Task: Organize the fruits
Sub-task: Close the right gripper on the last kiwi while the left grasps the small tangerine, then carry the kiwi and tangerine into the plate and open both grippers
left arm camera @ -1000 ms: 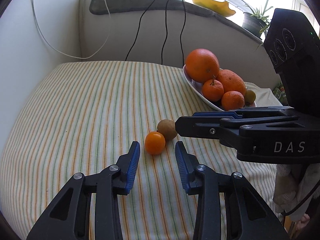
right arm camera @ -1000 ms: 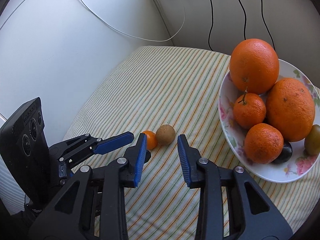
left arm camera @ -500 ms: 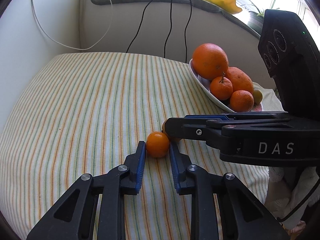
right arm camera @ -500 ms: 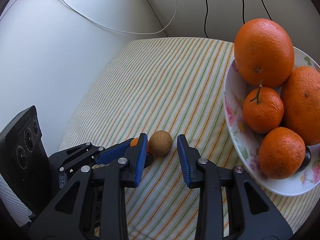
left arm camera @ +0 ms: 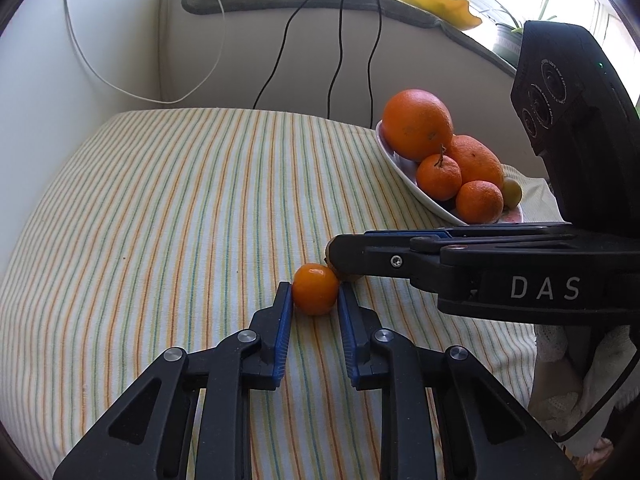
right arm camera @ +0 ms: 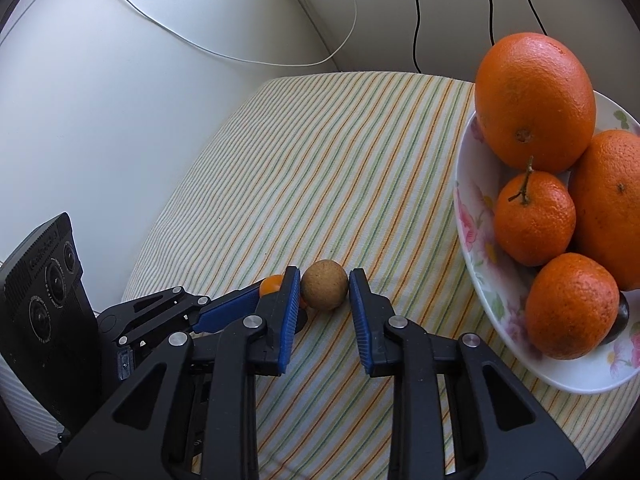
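A small orange fruit [left arm camera: 315, 289] lies on the striped cloth, and my left gripper [left arm camera: 314, 292] has closed on it at the fingertips. A small brown round fruit [right arm camera: 324, 290] lies right beside it. My right gripper [right arm camera: 325, 284] straddles the brown fruit; the left pad touches it and a narrow gap shows on the right. In the left wrist view the right gripper's finger [left arm camera: 384, 258] hides most of the brown fruit. In the right wrist view only a sliver of the small orange fruit [right arm camera: 271, 283] shows. A floral plate [right arm camera: 476, 236] on the right holds several oranges [right arm camera: 534, 102].
The plate also shows in the left wrist view [left arm camera: 404, 172] at the table's back right. White walls [right arm camera: 120, 112] close off the left and back. Black cables [left arm camera: 340, 60] and a white cable [left arm camera: 120, 84] hang behind the table. White fabric [left arm camera: 576, 392] lies off the right edge.
Both grippers moved forward onto their fruits and narrowed. The left jaws closed from wide open onto the small orange fruit. The right jaws came up around the brown fruit.
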Demonstrator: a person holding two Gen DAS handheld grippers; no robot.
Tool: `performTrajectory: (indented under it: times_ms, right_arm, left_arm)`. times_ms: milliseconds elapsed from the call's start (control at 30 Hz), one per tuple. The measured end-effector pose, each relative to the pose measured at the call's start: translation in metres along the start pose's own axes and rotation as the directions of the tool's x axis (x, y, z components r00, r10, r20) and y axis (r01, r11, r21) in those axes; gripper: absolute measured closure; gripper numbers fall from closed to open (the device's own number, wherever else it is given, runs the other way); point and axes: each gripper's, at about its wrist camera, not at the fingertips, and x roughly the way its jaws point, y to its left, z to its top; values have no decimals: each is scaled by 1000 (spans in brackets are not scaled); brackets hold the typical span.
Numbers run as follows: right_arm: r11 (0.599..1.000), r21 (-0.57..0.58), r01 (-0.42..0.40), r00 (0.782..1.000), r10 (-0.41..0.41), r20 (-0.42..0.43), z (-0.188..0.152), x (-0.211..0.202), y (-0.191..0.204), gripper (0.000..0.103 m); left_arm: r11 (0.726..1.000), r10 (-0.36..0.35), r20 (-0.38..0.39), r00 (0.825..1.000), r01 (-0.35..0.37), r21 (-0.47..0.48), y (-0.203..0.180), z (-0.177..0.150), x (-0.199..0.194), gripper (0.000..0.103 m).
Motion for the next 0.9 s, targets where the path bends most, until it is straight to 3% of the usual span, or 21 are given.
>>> performTrajectory:
  times_ms: [367,900]
  right_arm:
    - [999,-7,-33,997,34,75,-11,-53,-15,77]
    - [999,39,33,979,-40,202,-17,-140,-70,77]
  left_arm:
    - [1000,-29,43,999,29,1,-4,2,-19,82]
    - [994,-89,86,992,83,67,-50,31,-24,82]
